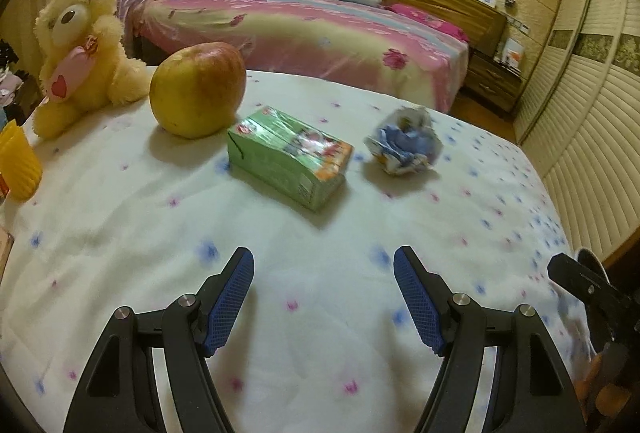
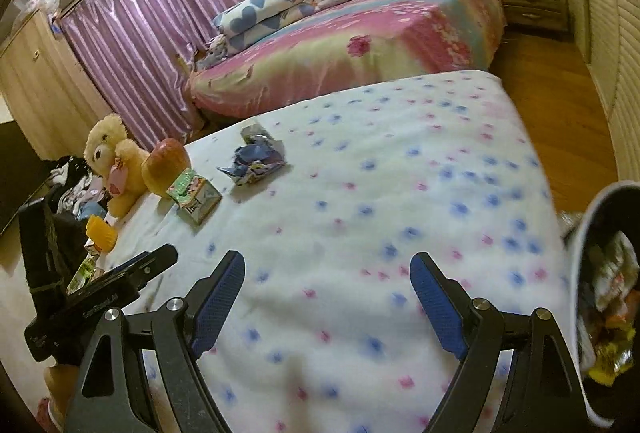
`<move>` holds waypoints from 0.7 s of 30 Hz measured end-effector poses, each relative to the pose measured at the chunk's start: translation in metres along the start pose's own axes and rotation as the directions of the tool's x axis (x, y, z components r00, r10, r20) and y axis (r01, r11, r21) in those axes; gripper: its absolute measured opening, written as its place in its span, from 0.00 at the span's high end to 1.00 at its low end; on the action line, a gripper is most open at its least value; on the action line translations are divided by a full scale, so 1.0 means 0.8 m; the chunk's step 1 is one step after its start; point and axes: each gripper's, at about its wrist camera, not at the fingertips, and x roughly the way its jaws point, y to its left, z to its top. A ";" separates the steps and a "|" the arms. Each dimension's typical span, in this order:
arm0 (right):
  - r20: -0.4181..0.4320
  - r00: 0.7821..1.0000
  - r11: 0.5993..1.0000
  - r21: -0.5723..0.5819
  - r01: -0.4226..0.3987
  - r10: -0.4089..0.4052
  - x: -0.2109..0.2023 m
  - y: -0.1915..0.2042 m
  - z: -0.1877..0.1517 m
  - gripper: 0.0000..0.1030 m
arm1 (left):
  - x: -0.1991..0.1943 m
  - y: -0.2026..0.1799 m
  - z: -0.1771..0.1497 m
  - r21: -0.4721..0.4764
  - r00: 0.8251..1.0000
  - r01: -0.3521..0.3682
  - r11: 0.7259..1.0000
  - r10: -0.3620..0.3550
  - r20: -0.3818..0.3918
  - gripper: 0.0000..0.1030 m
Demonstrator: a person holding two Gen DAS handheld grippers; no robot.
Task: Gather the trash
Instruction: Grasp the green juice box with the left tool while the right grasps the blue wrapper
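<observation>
— White cloth with blue and pink flowers covers the table [image 1: 120, 233] in front of you. What sits on it, starting from your left?

— A yellow ribbed cup [image 1: 18, 163] at the edge, then the cream teddy bear [image 1: 76, 49], then the apple [image 1: 198, 89] just beside it. Next is the green juice carton [image 1: 288, 161] lying on its side, near the apple but apart from it. Furthest right is the crumpled blue-and-white wrapper [image 1: 404, 141], a little apart from the carton.

— And your grippers?

— Your left gripper [image 1: 324, 297] hangs over bare cloth short of the carton, jaws apart, nothing between them. Your right gripper [image 2: 326, 301] is spread wide too (also empty), over the cloth well short of the wrapper.

— The bin?

— A white-rimmed bin [image 2: 580, 265] stands at the table's right edge, beside your right gripper, with crumpled packaging already inside.
</observation>
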 end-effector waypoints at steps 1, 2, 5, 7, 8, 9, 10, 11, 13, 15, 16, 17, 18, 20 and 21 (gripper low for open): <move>-0.004 1.000 1.000 -0.006 -0.007 0.007 0.005 0.002 0.003 0.16 | 0.006 0.002 0.005 -0.002 1.000 0.000 1.000 0.000 -0.002 0.30; -0.007 1.000 1.000 -0.010 -0.011 0.011 0.011 0.004 0.007 0.16 | 0.012 0.003 0.010 -0.006 1.000 -0.003 1.000 0.003 -0.003 0.30; -0.017 1.000 1.000 -0.012 -0.021 0.021 0.026 0.008 0.018 0.16 | 0.032 0.005 0.027 -0.016 1.000 -0.022 1.000 0.022 -0.008 0.30; -0.020 0.999 1.000 -0.012 -0.029 0.028 0.033 0.010 0.023 0.16 | 0.044 0.006 0.039 -0.020 0.999 -0.037 0.999 0.036 -0.006 0.30; -0.020 0.999 0.999 -0.014 -0.033 0.033 0.037 0.012 0.027 0.16 | 0.050 0.007 0.044 -0.018 0.999 -0.053 0.998 0.053 -0.003 0.30; -0.021 0.999 0.999 -0.016 -0.036 0.035 0.039 0.013 0.029 0.16 | 0.057 0.008 0.050 -0.017 0.998 -0.070 0.997 0.070 -0.003 0.30; -0.023 0.999 0.999 -0.017 -0.039 0.039 0.042 0.014 0.032 0.16 | 0.061 0.010 0.052 -0.017 0.997 -0.080 0.997 0.080 -0.006 0.30; -0.024 0.999 0.999 -0.018 -0.042 0.042 0.045 0.016 0.034 0.16 | 0.065 0.013 0.055 -0.020 0.996 -0.088 0.996 0.088 -0.011 0.30; -0.026 0.999 0.999 -0.018 -0.048 0.048 0.050 0.017 0.038 0.16 | 0.070 0.021 0.057 -0.032 0.995 -0.097 0.995 0.096 -0.015 0.30; -0.029 0.998 0.998 -0.023 -0.054 0.053 0.056 0.020 0.040 0.16 | 0.068 0.030 0.054 -0.038 0.994 -0.108 0.993 0.107 -0.016 0.30; -0.031 0.998 0.998 -0.026 -0.056 0.056 0.060 0.022 0.042 0.16 | 0.065 0.037 0.052 -0.038 0.993 -0.121 0.992 0.120 -0.012 0.30; -0.035 0.998 0.998 -0.031 -0.062 0.061 0.064 0.025 0.043 0.16 | 0.061 0.042 0.049 -0.036 0.991 -0.134 0.990 0.134 -0.009 0.30; -0.038 0.997 0.997 -0.036 -0.066 0.065 0.068 0.028 0.045 0.16 | 0.058 0.049 0.046 -0.035 0.989 -0.149 0.988 0.148 -0.009 0.30; -0.046 0.996 0.996 -0.051 -0.077 0.074 0.077 0.036 0.048 0.16 | 0.051 0.064 0.040 -0.044 0.988 -0.157 0.987 0.156 -0.013 0.30; -0.047 0.996 0.995 -0.061 -0.082 0.079 0.083 0.041 0.051 0.16 | 0.049 0.069 0.036 -0.046 0.989 -0.148 0.988 0.148 -0.017 0.30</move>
